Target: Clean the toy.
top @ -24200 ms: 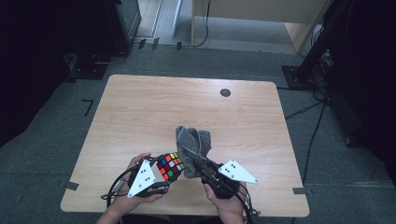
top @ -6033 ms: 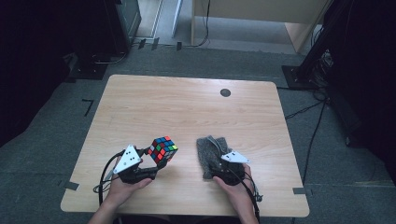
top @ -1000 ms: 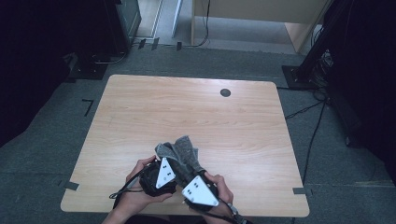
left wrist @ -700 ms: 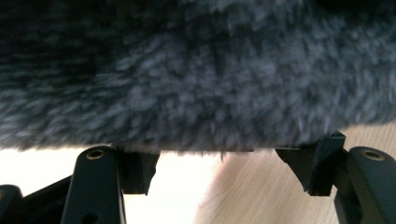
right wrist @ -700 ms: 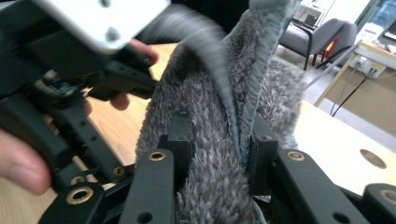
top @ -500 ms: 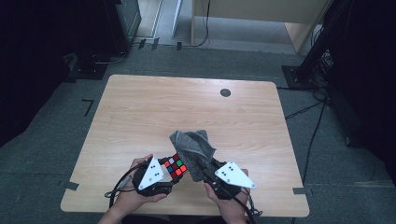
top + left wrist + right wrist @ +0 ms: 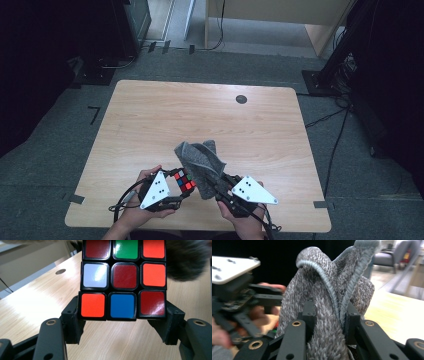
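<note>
- The left gripper (image 7: 176, 187) held a Rubik's cube (image 7: 184, 181) between its jaws, near the front edge of the wooden table (image 7: 150, 120).
- In the left gripper view, the jaws pressed on both sides of the cube's bottom row.
- The grey cloth (image 7: 201, 164) stood just beside the cube, on its right.
- The right gripper (image 7: 220, 186) had its jaws squeezed tight on the cloth, which stuck up above them.
</note>
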{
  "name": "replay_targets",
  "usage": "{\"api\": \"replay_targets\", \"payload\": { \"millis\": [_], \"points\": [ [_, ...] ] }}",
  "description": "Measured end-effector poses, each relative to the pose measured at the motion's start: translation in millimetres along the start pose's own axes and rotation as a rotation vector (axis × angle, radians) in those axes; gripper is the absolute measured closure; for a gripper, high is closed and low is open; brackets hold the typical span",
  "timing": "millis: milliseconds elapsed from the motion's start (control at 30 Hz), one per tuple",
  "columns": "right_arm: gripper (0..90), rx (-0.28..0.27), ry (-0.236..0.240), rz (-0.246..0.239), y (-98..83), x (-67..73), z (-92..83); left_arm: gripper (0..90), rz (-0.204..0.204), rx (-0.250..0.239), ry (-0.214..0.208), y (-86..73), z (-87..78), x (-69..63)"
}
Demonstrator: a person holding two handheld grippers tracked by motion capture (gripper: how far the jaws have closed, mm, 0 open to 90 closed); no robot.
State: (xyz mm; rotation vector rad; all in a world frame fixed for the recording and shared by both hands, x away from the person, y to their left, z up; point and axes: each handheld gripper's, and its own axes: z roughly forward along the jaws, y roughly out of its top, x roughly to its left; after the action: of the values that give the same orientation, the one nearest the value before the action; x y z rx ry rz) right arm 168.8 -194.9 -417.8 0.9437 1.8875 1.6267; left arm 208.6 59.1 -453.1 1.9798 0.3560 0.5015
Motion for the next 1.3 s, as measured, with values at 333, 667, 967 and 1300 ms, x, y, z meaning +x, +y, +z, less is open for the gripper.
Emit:
{"api": "replay_targets", "payload": {
  "millis": [333, 667, 967, 1300],
  "points": [
    [70.9, 0.083, -0.073, 0.003, -9.7, -5.7, 6.8, 34.5, -0.018, -0.033, -0.034, 3.7, -4.2, 1.6],
    [70.8, 0.096, -0.037, 0.045, -3.3, -4.5, 8.1, 34.3, -0.02, -0.062, -0.053, 4.2, -8.8, 2.4],
    [70.4, 0.077, 0.003, 0.019, 1.0, 7.4, 7.5, 34.3, 0.004, -0.012, -0.03, 1.7, -3.5, 0.6],
    [70.9, 0.086, 0.013, 0.069, -5.3, 2.6, 9.3, 34.3, 0.017, 0.009, -0.013, -0.7, -1.2, -0.1]
  ]
}}
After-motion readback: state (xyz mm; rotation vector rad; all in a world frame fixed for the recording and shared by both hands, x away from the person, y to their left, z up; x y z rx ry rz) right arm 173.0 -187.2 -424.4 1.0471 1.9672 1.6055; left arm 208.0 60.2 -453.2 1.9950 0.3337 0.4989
